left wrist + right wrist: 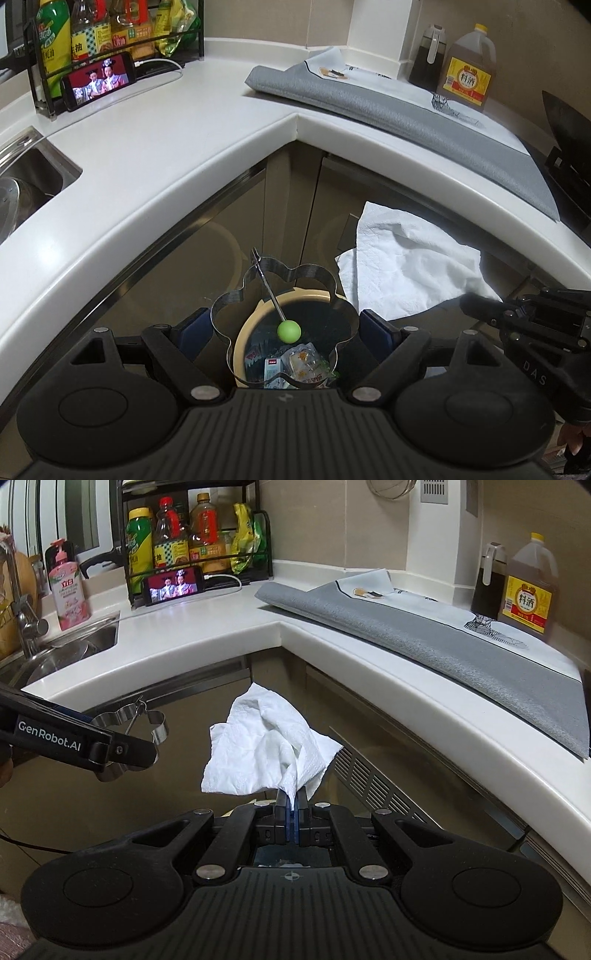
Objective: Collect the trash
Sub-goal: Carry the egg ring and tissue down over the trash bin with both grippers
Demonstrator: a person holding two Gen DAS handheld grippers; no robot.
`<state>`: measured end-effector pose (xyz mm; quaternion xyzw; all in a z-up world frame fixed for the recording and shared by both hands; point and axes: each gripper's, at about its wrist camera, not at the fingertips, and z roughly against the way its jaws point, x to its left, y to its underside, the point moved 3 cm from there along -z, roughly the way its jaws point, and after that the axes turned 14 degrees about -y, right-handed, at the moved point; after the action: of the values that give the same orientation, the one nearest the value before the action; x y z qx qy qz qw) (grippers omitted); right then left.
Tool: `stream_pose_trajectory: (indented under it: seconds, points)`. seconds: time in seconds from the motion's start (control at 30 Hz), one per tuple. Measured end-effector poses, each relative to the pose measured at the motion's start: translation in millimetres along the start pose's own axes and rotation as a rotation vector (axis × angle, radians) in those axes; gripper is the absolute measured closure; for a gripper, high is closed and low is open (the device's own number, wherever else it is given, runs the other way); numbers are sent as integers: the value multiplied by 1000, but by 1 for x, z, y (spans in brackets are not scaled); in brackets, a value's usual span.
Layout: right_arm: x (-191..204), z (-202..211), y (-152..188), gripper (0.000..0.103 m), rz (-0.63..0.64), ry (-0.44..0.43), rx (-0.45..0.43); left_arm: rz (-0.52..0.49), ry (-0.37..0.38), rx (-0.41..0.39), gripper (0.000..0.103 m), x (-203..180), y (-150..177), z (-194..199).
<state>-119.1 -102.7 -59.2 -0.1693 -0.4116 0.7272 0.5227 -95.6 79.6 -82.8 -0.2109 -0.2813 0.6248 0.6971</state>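
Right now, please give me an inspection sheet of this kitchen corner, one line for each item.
Surface: white counter, mostly bare.
Job's things: paper towel; flower-shaped metal ring; trash bin below, wrappers inside.
Clutter: grey mat, bottle rack, two bottles by the wall.
Grippers: left tool holds the ring; right tool shut on the towel.
Cables: white cable to the phone.
Surroundings: sink, cabinets.
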Motion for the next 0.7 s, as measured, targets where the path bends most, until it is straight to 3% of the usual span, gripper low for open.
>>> stream_pose_trajectory:
  seconds: [0.7]
  points:
    - [6, -14, 0, 101, 36, -9, 74, 3, 11, 48, 14, -3, 9, -14]
